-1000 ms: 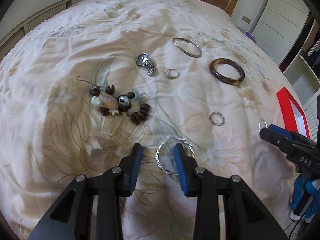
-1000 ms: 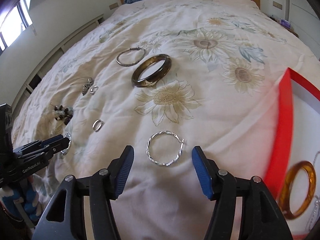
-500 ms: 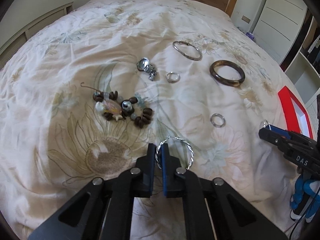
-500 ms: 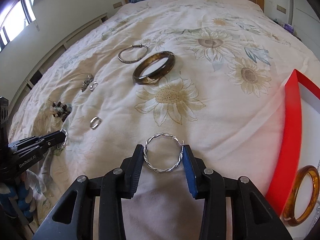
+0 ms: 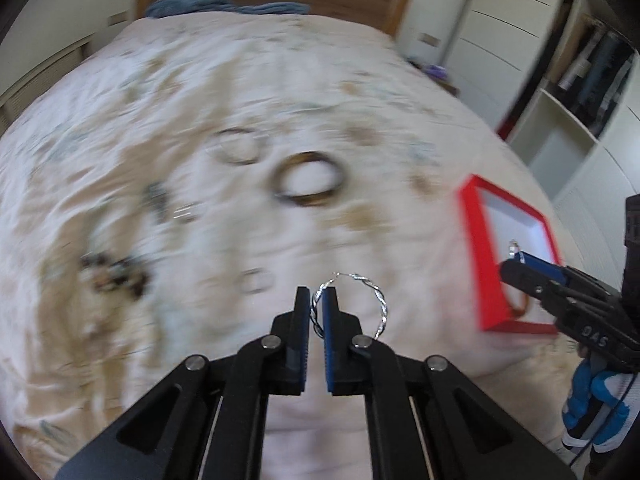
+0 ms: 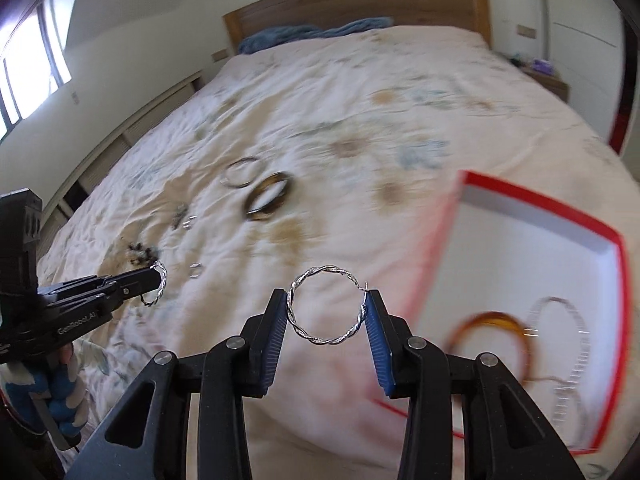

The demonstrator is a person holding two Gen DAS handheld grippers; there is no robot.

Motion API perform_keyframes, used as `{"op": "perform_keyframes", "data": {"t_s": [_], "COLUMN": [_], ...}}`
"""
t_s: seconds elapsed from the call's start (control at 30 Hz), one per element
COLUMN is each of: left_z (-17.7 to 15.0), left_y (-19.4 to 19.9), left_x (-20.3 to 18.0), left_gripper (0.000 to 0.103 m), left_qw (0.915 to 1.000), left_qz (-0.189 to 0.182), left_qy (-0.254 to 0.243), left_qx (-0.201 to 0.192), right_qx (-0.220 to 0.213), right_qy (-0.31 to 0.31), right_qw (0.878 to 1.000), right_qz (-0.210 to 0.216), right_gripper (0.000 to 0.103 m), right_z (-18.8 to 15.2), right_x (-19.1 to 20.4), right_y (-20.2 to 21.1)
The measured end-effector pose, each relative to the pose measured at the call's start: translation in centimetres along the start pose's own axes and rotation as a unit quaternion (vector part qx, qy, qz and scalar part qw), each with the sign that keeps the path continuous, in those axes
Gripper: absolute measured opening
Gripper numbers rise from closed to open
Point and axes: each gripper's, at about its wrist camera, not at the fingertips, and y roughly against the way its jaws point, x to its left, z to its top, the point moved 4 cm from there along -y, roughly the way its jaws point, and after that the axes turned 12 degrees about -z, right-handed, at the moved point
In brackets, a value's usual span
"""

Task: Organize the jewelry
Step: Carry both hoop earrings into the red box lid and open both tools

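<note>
Left gripper (image 5: 317, 312): jaws pressed almost together on one side of a twisted silver hoop (image 5: 360, 304); the rest of the hoop sticks out to the right of the pads, clear of the bedspread (image 5: 200, 340).

Right gripper (image 6: 328, 316): jaws part-way closed across the full width of a second twisted hoop (image 6: 329, 307), pinching it at its left and right edges. This hoop is also off the fabric, and the blurred background suggests a carry in progress.

Just right of both grippers: red tray (image 6: 540, 206) with a white floor. It holds an amber bangle (image 6: 490, 320) and a pale beaded bracelet (image 6: 576, 328), both smeared by blur.

Middle distance on the bedspread: small ring (image 5: 256, 280), bead cluster (image 5: 114, 276), another small ring and a silver charm (too blurred to describe), brown bangle (image 5: 308, 178), thin silver bangle (image 5: 238, 146).

Far: wooden headboard (image 6: 360, 0), blue cloth (image 6: 312, 34).

Step, as I judge it: transporting the hoop pair to the tray. Next move calls for bringing each hoop over the white floor, low, then opening the jaws; land them clear of the bangle and bracelet. The left hoop is held off-centre, so it may swing or slip.
</note>
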Motion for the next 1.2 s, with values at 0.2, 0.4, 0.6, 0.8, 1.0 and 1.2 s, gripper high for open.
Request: {"op": "perform_keyframes", "data": {"t_s": [0.2, 0.4, 0.6, 0.8, 1.0, 1.2], "left_z": [1.8, 2.8, 3.0, 2.5, 2.3, 2.4], "left_y": [-4.8, -11.1, -16.0, -18.5, -19.7, -19.4], "left_x": [-9.1, -15.7, -17.6, -17.7, -18.3, -18.3], "left_gripper": [0.005, 0.005, 0.005, 0.006, 0.007, 0.007], "left_qw": [0.9965, 0.9916, 0.9894, 0.9879, 0.9835, 0.9841], "left_qz": [-0.06, -0.088, -0.075, -0.044, -0.001, -0.009], "left_qy": [-0.053, -0.078, -0.095, -0.111, -0.149, -0.151], "left_qx": [0.022, 0.053, 0.08, 0.1, 0.102, 0.094], "right_qx": [0.006, 0.02, 0.044, 0.059, 0.065, 0.073], "right_qy": [-0.023, -0.034, -0.018, 0.017, 0.048, 0.053], "right_qw": [0.998, 0.995, 0.996, 0.995, 0.992, 0.99], "right_qz": [-0.058, -0.088, -0.08, -0.081, -0.099, -0.108], "right_gripper": [0.039, 0.039, 0.039, 0.039, 0.039, 0.043], "right_z": [-0.5, -0.5, 0.0, -0.1, 0.1, 0.1], "right_x": [-8.3, -14.8, -17.6, -17.6, -17.5, -17.7], "right_y": [0.7, -1.0, -4.4, -6.8, -7.5, -7.3]}}
